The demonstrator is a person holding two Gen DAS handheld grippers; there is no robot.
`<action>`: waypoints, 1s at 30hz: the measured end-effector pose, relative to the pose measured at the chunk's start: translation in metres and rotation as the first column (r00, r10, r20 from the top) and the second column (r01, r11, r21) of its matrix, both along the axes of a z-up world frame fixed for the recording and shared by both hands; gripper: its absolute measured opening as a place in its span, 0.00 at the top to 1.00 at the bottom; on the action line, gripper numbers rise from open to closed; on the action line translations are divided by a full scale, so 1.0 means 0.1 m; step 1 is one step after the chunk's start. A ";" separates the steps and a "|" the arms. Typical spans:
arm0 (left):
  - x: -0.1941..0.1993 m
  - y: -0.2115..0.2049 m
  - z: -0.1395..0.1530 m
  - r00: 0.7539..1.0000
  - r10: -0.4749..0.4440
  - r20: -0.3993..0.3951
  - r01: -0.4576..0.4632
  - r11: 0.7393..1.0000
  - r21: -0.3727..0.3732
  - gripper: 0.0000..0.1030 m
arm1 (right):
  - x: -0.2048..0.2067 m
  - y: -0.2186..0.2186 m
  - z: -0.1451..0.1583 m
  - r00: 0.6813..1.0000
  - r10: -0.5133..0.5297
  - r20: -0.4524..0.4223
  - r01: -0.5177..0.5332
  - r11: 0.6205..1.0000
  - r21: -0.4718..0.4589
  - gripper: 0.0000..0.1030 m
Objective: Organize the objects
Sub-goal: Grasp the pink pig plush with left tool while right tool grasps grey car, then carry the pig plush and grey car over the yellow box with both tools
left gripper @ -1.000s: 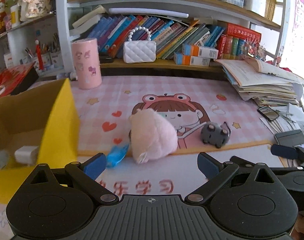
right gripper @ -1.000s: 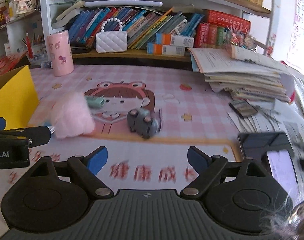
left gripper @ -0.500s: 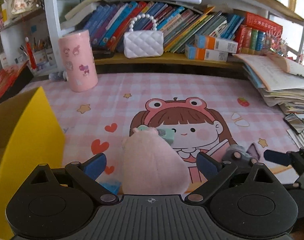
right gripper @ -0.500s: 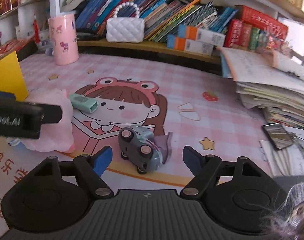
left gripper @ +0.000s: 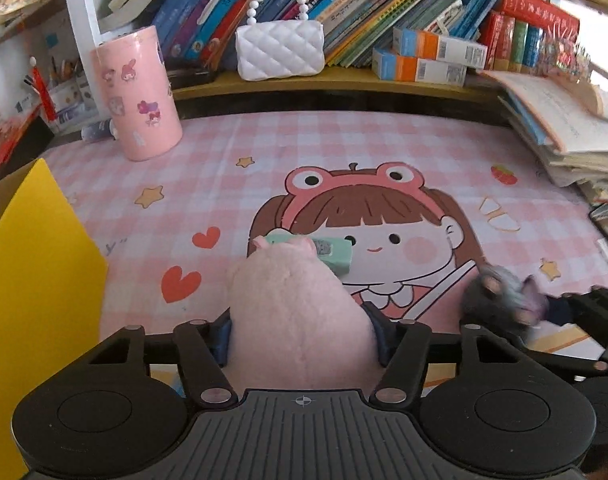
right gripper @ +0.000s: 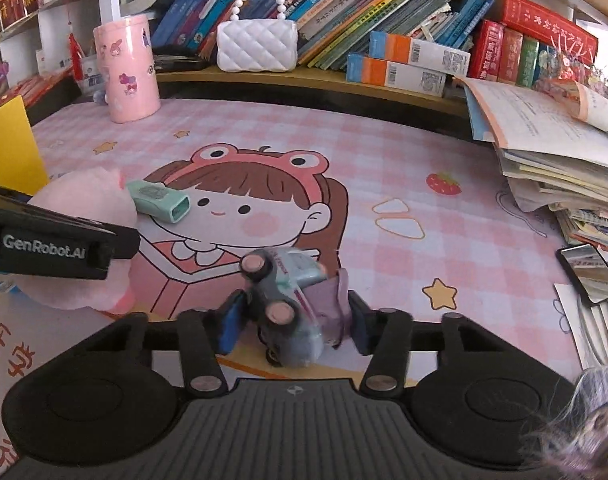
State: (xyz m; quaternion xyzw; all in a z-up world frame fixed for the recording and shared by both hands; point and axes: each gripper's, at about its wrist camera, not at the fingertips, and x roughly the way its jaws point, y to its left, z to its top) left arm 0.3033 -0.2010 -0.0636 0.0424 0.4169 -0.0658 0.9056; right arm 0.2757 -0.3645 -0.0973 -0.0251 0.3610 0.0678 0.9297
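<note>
Change, left: a second ago our left gripper hung wide open short of the pink plush toy; now the toy sits between its fingers and the jaws are closing on it, the blue pads touching its flanks.
Change, right: our right gripper was also spread and well back from the grey toy car; now it straddles the car and its jaws are closing, the pads right at the car's sides. The car looks tipped up and blurred, so we cannot tell how firmly it is pinched.
Meaning for the task: we judge both pick-ups are in hand at once; neither toy has yet gone to the yellow box.
Plush toy relative to tool: deep between the left fingers, resting on the pink desk mat, with the mint-green case touching its far side.
Car relative to tool: centred between the right fingers, on the mat, well apart from the plush.
Box relative to tools: at the left edge, just beside the left gripper.
</note>
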 end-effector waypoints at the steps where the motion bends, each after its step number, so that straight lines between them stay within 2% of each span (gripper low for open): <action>1: -0.02 0.01 0.03 1.000 -0.001 0.003 0.001 1.000 -0.017 0.42 | 0.00 0.00 0.01 1.000 0.000 0.003 0.000 1.000 0.000 0.60; 10: -0.39 0.15 0.36 0.999 -0.023 0.040 0.029 0.987 -0.158 0.41 | -0.27 -0.02 0.22 0.997 -0.073 0.009 0.072 0.996 0.055 0.60; 17: -0.90 0.31 0.54 0.990 -0.098 0.104 0.114 0.980 -0.164 0.41 | -0.73 0.12 0.42 0.996 -0.088 -0.001 0.088 0.994 0.064 0.60; 19: -1.06 0.40 0.57 0.987 -0.113 0.111 0.131 0.976 -0.172 0.41 | -0.88 0.20 0.46 0.997 -0.081 0.001 0.081 0.995 0.052 0.60; 22: -1.32 0.57 0.61 0.986 -0.130 0.109 0.148 0.972 -0.181 0.41 | -1.08 0.35 0.54 0.996 -0.090 -0.018 0.091 0.993 0.081 0.60; 25: -1.55 0.78 0.62 0.989 -0.115 0.098 0.133 0.971 -0.198 0.41 | -1.28 0.57 0.62 0.997 -0.073 -0.036 0.077 0.991 0.113 0.60; 30: -1.83 1.17 0.69 0.990 -0.046 0.131 0.073 0.974 -0.213 0.41 | -1.52 1.02 0.69 1.000 0.022 -0.008 -0.022 0.997 0.069 0.60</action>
